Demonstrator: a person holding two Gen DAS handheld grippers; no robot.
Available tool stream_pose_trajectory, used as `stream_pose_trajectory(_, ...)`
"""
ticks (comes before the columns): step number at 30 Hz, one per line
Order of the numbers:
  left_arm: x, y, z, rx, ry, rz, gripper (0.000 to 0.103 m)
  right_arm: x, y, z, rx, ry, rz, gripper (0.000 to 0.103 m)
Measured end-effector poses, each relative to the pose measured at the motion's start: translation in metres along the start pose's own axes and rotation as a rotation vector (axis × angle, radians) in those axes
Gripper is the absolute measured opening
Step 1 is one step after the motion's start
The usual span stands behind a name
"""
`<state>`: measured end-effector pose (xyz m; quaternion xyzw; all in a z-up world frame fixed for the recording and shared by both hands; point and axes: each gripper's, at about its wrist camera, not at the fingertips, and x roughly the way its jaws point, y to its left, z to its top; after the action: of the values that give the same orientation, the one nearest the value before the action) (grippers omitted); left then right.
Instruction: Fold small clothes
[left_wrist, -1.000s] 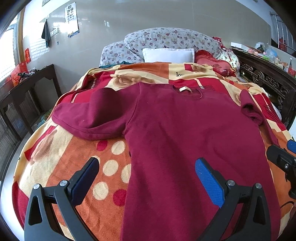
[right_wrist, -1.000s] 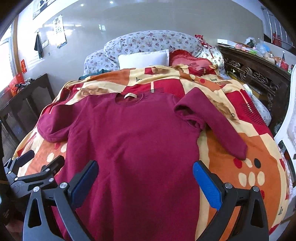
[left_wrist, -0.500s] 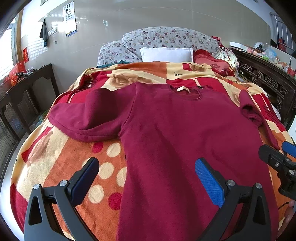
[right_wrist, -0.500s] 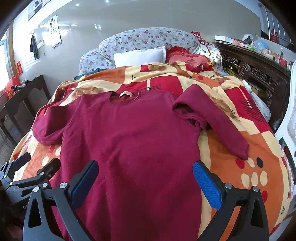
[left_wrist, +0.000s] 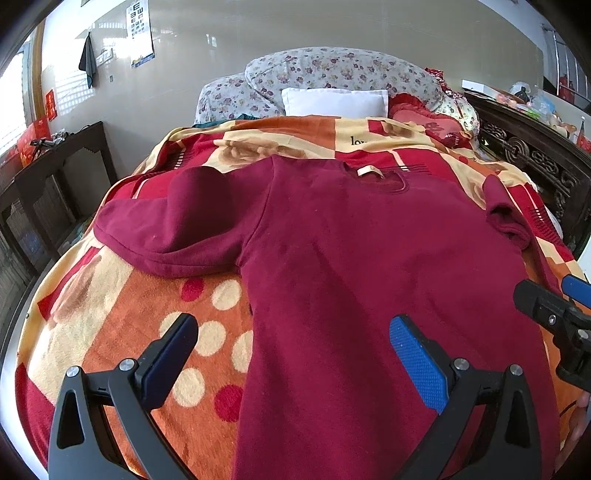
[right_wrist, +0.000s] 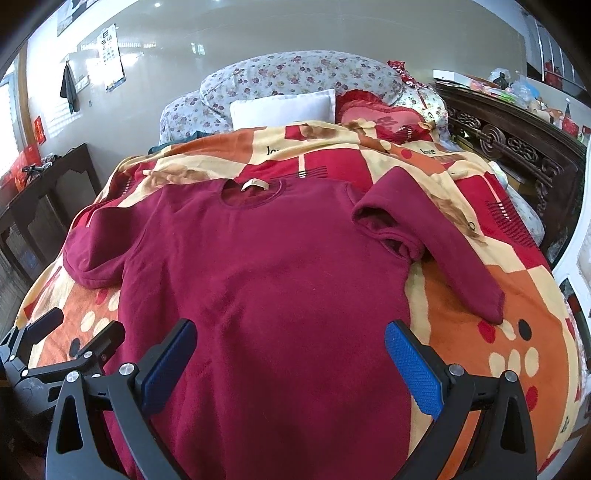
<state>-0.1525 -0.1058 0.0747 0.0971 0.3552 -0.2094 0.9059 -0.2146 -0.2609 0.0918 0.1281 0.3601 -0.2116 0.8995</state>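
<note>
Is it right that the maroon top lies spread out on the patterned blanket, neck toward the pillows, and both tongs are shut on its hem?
Not quite. Both tongs are open and hold nothing: the left tongs and right tongs show wide gaps in their own wrist views. The maroon top does lie spread on the patterned blanket, neck toward the pillows.

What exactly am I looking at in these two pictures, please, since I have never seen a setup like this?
No robot here: a person holds one two-finger tool in each hand, each with a camera looking forward along its fingers. One picture comes from the left gripper, the other from the right gripper. The black arms with blue pads are those fingers. Both are open and hold nothing. Ahead, a dark red sweater lies spread flat on a patterned blanket on a bed, waiting to be folded. A white pillow sits at the far end.
</note>
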Motion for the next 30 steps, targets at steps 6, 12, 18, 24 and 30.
stream_pose_trajectory(6,0.012,0.006,0.003,-0.012,0.017,0.005,0.103,0.012,0.006,0.008,-0.007,0.011,0.004,0.103)
stream_pose_trajectory(12,0.023,0.014,0.009,-0.028,0.027,0.006,0.103,0.026,0.015,0.015,-0.025,0.019,0.007,0.103)
stream_pose_trajectory(18,0.034,0.020,0.016,-0.037,0.035,0.016,0.103,0.043,0.024,0.023,-0.038,0.031,0.011,0.103)
stream_pose_trajectory(24,0.040,0.024,0.021,-0.044,0.037,0.017,0.103,0.054,0.030,0.027,-0.048,0.038,0.010,0.103)
stream_pose_trajectory(30,0.046,0.027,0.023,-0.043,0.043,0.017,0.103,0.063,0.034,0.029,-0.052,0.051,0.010,0.103)
